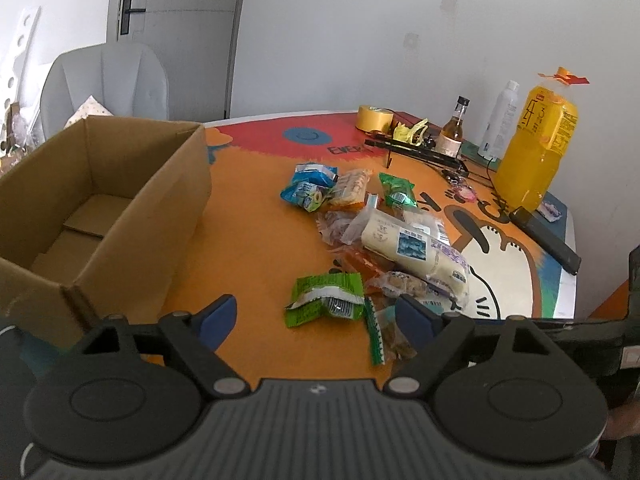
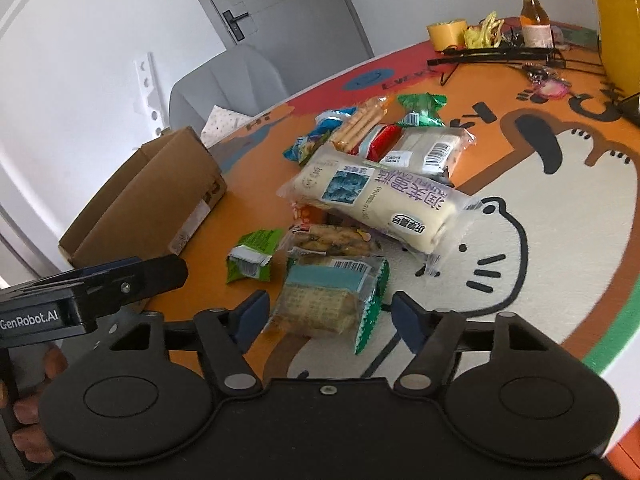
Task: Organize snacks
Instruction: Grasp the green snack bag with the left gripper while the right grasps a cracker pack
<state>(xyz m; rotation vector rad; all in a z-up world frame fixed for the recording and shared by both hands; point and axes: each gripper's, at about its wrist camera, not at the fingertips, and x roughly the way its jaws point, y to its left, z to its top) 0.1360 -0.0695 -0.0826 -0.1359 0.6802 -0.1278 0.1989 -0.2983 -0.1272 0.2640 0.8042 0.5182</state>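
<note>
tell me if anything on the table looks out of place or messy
The snacks lie in a loose heap, overlapping at odd angles, none in the cardboard box, which looks empty. A small green packet nearest the left gripper looks crumpled. Nothing is spilled.

Plain white walls (image 1: 400, 40) all around, with a light grey door (image 1: 176, 8) in the corner that has a dark lever handle (image 1: 130, 12). Next to it sits a pale grey padded chair (image 1: 108, 80) with a dotted cushion (image 1: 90, 110) on the seat. A white board with round holes (image 1: 18, 40) leans against the wall on the left. Soft, even daylight everywhere.
</note>
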